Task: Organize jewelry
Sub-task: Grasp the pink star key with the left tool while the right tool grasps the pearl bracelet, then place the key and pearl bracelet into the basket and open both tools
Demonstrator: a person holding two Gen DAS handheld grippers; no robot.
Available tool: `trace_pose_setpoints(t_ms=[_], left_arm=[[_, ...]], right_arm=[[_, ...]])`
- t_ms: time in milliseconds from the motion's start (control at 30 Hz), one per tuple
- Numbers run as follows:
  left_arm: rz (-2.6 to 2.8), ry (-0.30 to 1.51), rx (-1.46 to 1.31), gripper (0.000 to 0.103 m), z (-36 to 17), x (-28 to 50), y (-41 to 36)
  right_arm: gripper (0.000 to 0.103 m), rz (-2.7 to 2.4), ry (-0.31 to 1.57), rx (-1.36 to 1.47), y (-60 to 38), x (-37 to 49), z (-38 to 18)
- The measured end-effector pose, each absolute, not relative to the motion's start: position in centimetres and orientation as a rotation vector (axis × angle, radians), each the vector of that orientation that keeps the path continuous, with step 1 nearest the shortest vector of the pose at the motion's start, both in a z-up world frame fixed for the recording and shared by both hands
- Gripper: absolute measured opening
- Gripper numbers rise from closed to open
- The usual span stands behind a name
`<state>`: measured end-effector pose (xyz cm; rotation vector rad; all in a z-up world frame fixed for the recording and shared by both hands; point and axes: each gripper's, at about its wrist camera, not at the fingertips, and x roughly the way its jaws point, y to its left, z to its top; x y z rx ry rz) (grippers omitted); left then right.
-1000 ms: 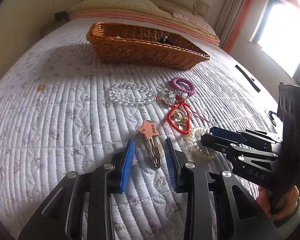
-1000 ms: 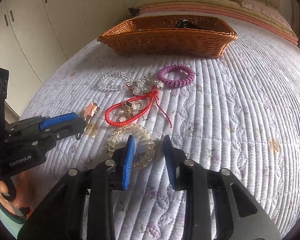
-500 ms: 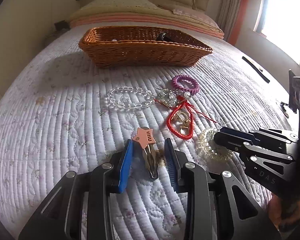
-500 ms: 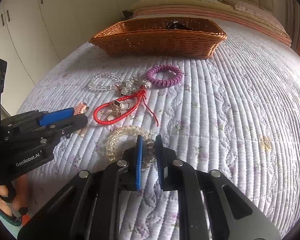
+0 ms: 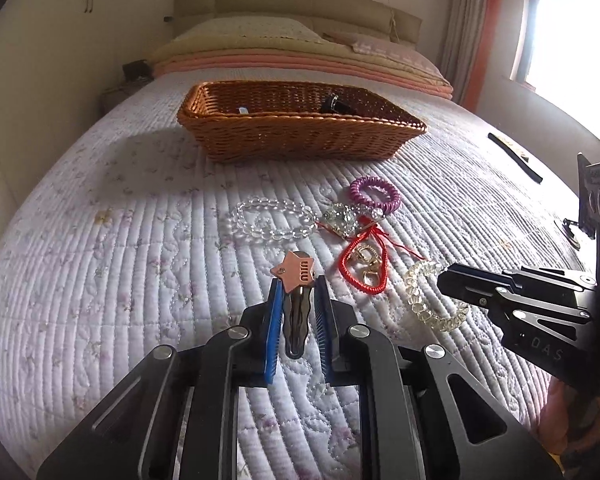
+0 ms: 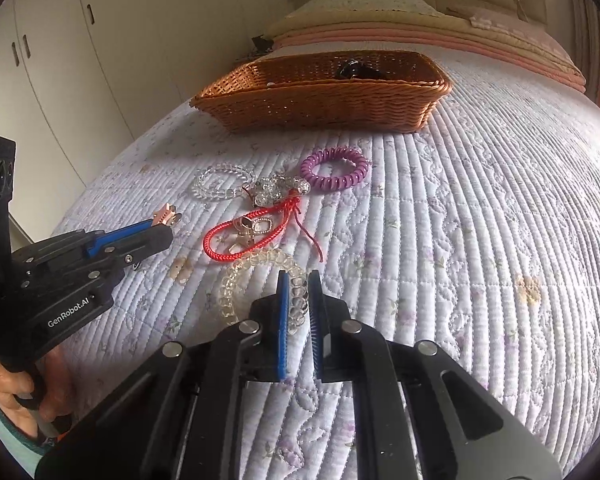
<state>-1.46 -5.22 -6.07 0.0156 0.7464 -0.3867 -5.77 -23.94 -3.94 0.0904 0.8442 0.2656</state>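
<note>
Left tongs [image 5: 296, 300], whose jaws have just been closing, pinch the star clip [image 5: 297, 280] on the bed [image 5: 100, 280], nearer than the basket [image 5: 296, 128]. Right tongs [image 6: 298, 292], pressed together, grip the clear coil band [image 6: 260, 276], also on the bed. Purple coil [image 6: 335, 168], bead bracelet [image 6: 220, 182] and red cord [image 6: 252, 232] lie between the tongs and the basket.

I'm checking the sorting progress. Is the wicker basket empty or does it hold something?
Not empty. The wicker basket holds a dark item and a small pale one; what they are is unclear.
</note>
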Motion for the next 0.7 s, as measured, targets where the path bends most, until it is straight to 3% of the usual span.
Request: trace_pose_setpoints(t_ms=[400, 700], left_arm=[[-0.401, 0.636, -0.06, 0.014, -2.3, -1.8, -3.7], [-0.401, 0.529, -0.023, 0.014, 2.8, 2.7, -4.1]], right_arm=[[0.008, 0.265, 0.749, 0.118, -24.8, -6.4, -0.7], [0.008, 0.244, 0.589, 0.1, -25.1, -1.9, 6.2]])
